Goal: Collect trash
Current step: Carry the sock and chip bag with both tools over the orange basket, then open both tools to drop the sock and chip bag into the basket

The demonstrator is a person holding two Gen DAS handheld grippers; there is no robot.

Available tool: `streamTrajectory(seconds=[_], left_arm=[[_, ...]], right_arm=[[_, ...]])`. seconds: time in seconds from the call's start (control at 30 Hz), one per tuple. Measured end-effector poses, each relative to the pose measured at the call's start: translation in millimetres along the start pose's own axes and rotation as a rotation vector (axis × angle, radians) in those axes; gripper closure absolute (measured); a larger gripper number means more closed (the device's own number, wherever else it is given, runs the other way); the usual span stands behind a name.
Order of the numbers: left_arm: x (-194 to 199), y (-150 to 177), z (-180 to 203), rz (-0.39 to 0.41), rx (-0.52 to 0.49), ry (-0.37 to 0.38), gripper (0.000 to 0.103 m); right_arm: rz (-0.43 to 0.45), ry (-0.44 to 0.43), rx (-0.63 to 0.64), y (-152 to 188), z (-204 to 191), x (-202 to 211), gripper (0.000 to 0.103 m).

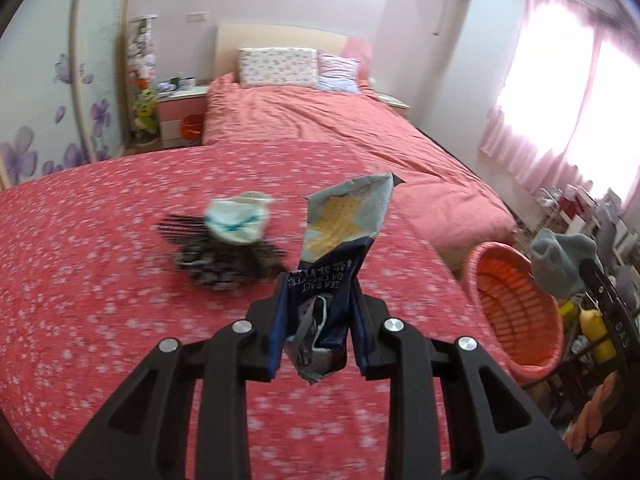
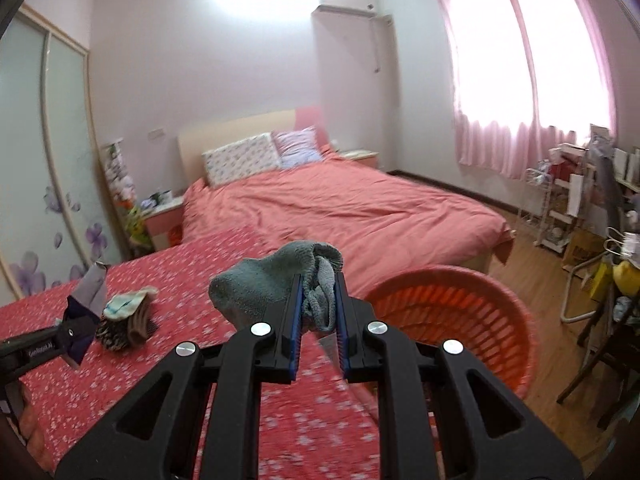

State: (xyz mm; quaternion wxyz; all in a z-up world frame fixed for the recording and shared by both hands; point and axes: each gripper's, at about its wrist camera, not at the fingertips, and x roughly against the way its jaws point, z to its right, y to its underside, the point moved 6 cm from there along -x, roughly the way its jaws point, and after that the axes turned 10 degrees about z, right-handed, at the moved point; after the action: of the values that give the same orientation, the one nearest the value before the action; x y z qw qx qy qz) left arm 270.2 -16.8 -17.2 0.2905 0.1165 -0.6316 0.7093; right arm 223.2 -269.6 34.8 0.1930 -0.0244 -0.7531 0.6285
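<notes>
The left gripper (image 1: 318, 300) pinches a crumpled cracker wrapper (image 1: 338, 236) above the red floral cloth (image 1: 100, 280); upside-down print reads "SEA SALT", the rest creased and unreadable. The right gripper (image 2: 318, 316) pinches a grey sock (image 2: 272, 284) beside the orange basket (image 2: 460, 304). Motion blur smears the small pile (image 1: 232, 244) on the cloth. "DAS" shows at the left view's right edge, cut off.

Motion smears the white-flecked red tablecloth (image 1: 100, 280), and the dark bristly heap (image 1: 224, 262) on it is too blurred to identify. The slatted orange plastic basket (image 2: 452, 316) beside that cloth is partly hidden behind the gripper's black frame.
</notes>
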Motion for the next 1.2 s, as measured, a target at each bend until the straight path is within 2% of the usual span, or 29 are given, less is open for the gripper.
streamTrajectory(seconds=[0.23,0.6,0.93,1.2], left_arm=[[-8.6,4.3,67.1,-0.011,-0.038,0.106,0.075],[-32.2,17.9,160.4,-0.046,-0.12,0.226,0.075],[-58.4,38.5,226.9,-0.102,-0.171,0.314,0.075],[-81.8,56.3,258.7,-0.157,-0.184,0.351,0.074]], right_arm=[[0.056,0.098,-0.017,-9.4,40.8,6.5,0.088],[0.063,0.205,-0.076,-1.6,91.2,0.4,0.088],[0.042,0.252,-0.152,13.9,128.3,-7.1,0.088],[0.019,0.272,-0.218,19.9,150.7,-16.2,0.088]])
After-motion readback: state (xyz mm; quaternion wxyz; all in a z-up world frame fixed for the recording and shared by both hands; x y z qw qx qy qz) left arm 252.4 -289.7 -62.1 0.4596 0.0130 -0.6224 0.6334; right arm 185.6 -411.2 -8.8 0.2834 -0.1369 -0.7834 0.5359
